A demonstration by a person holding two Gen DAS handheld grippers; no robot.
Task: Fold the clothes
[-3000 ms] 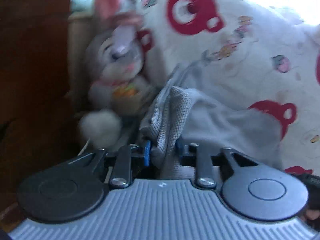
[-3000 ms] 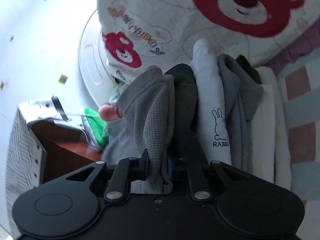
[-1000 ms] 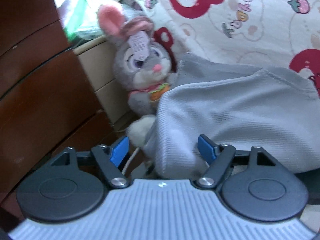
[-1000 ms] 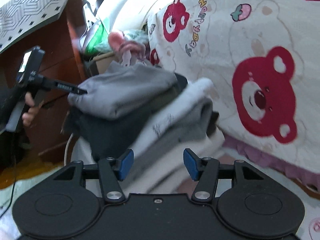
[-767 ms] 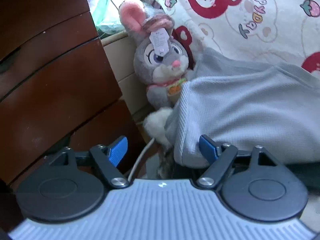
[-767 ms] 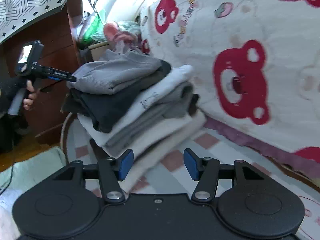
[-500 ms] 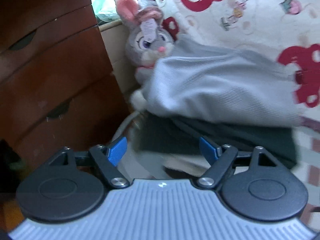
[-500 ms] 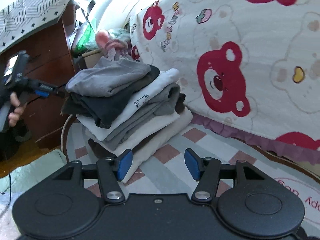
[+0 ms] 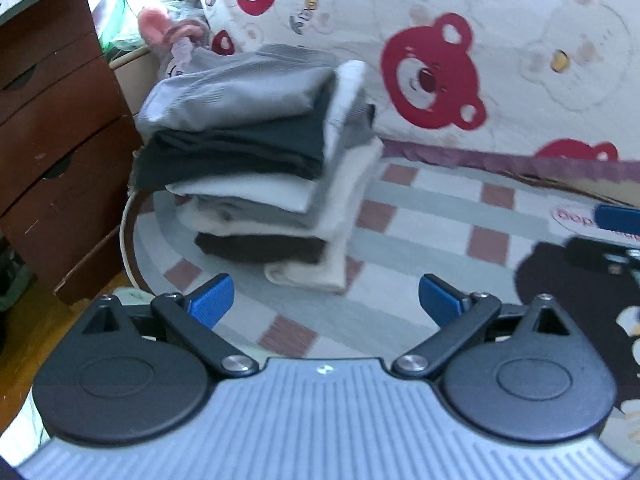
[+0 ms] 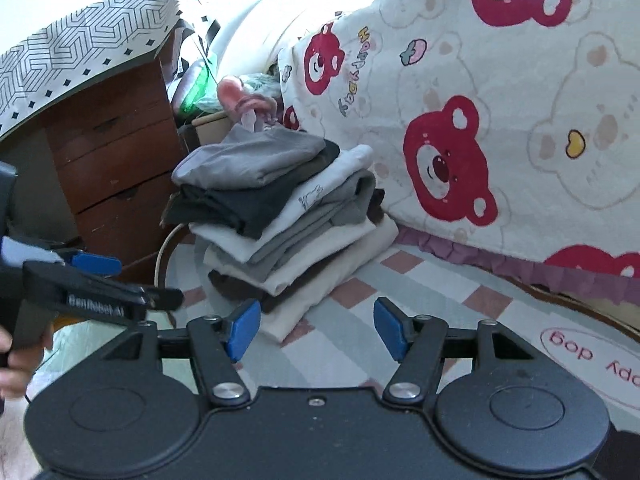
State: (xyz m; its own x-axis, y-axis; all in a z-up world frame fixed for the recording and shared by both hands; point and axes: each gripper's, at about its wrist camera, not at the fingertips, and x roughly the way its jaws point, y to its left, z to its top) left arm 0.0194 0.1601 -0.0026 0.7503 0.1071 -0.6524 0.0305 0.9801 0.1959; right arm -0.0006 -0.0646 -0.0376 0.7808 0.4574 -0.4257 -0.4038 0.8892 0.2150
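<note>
A stack of several folded clothes (image 9: 272, 168) (image 10: 280, 216) stands on the checked rug, with a light grey ribbed garment (image 9: 236, 88) (image 10: 248, 160) on top and a dark grey one under it. My left gripper (image 9: 326, 300) is open and empty, held back from the stack. My right gripper (image 10: 316, 332) is open too, empty, a little in front of the stack. The left gripper (image 10: 132, 280) also shows at the left of the right wrist view, in a person's hand.
A brown wooden dresser (image 9: 52, 148) (image 10: 112, 176) stands left of the stack. A bear-print bedspread (image 9: 460, 60) (image 10: 480, 120) hangs behind it. A plush rabbit (image 9: 176, 40) peeks over the stack. The checked rug (image 9: 440, 240) lies open to the right.
Both grippers let go of the light grey garment, which now lies on top of the stack. Both have drawn back from the stack, so the whole pile shows.
</note>
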